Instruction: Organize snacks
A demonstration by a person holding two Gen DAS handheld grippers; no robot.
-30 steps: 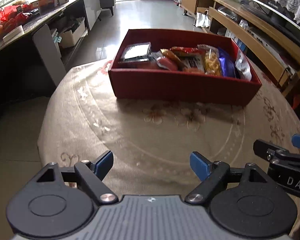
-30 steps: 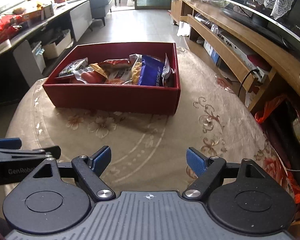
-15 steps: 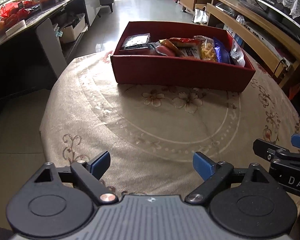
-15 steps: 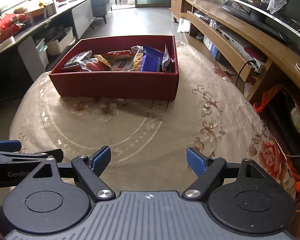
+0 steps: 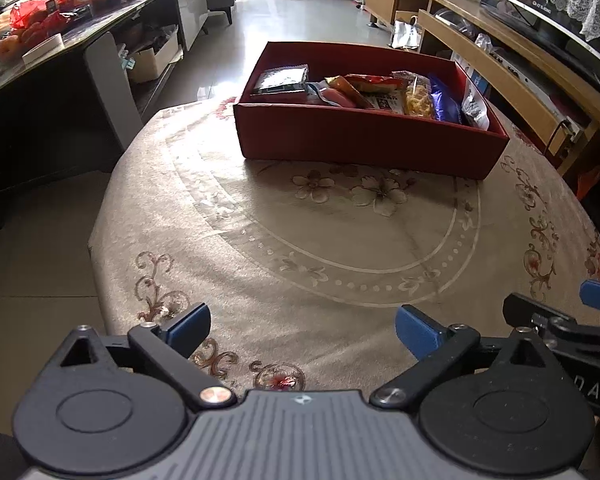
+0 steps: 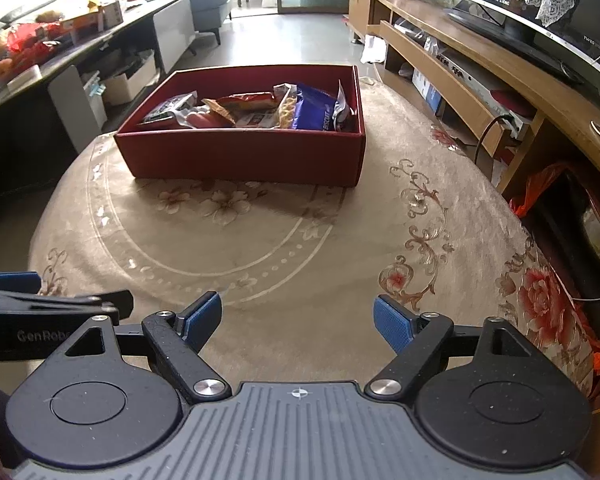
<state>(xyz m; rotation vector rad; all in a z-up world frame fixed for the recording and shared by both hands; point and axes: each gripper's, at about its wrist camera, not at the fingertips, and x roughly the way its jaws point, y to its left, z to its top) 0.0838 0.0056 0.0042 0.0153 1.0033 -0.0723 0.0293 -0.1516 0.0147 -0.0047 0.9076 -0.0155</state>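
Note:
A red box [image 5: 364, 140] stands at the far side of the round table and also shows in the right wrist view [image 6: 244, 156]. Several snack packets lie in a row inside it, among them a dark packet [image 5: 282, 79] at the left, a yellow noodle pack [image 5: 418, 96] and a blue bag [image 6: 314, 110]. My left gripper [image 5: 302, 326] is open and empty above the table's near edge. My right gripper [image 6: 298, 316] is open and empty beside it, well short of the box.
The table wears a beige flowered cloth [image 5: 340, 240]. A long wooden TV bench [image 6: 480, 76] runs along the right. A dark counter [image 5: 60, 52] with clutter stands at the left. An orange bag [image 6: 540, 192] hangs near the table's right edge.
Both grippers have drawn back from the red box toward the table's near edge. The box looks smaller and farther. Both stay open and empty.

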